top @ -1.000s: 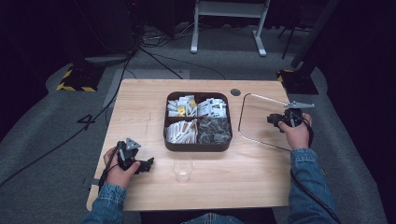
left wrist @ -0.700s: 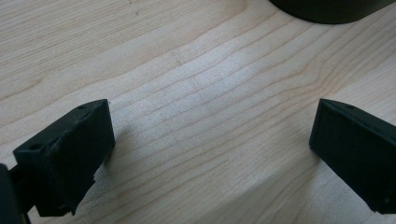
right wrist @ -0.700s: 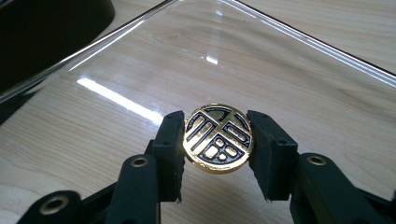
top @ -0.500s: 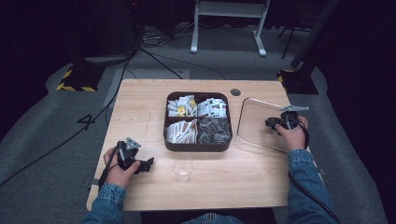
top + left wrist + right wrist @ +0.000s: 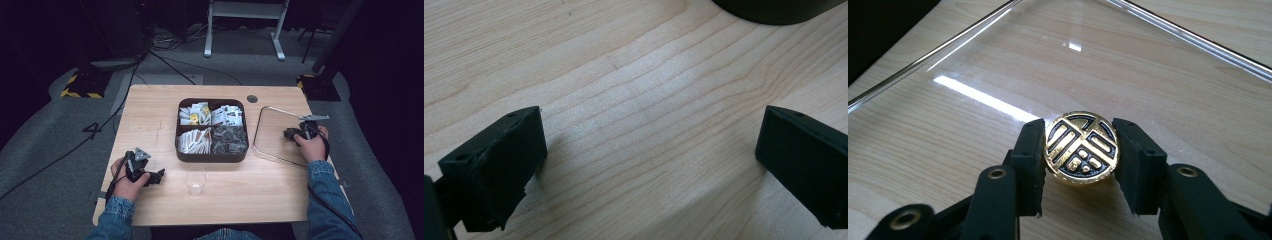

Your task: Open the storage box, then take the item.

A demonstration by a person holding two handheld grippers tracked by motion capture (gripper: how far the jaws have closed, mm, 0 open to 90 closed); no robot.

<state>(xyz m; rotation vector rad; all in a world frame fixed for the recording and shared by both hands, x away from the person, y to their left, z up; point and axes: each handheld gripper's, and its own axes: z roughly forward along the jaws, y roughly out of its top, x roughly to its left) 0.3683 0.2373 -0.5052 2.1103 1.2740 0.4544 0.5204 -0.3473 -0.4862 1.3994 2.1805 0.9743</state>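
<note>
Wooden surface (image 5: 150, 115): all items are carried on it. Divided black tray (image 5: 212, 156): set at centre, filled with packets. Clear glass lid (image 5: 272, 135): laid flat just right of the tray. Plastic cup (image 5: 195, 181): stood before the tray. Left gripper (image 5: 649, 170): jaws held wide, nothing between them. Right gripper (image 5: 1080, 165): jaws clamped on the lid's gold knob (image 5: 1082, 148).
</note>
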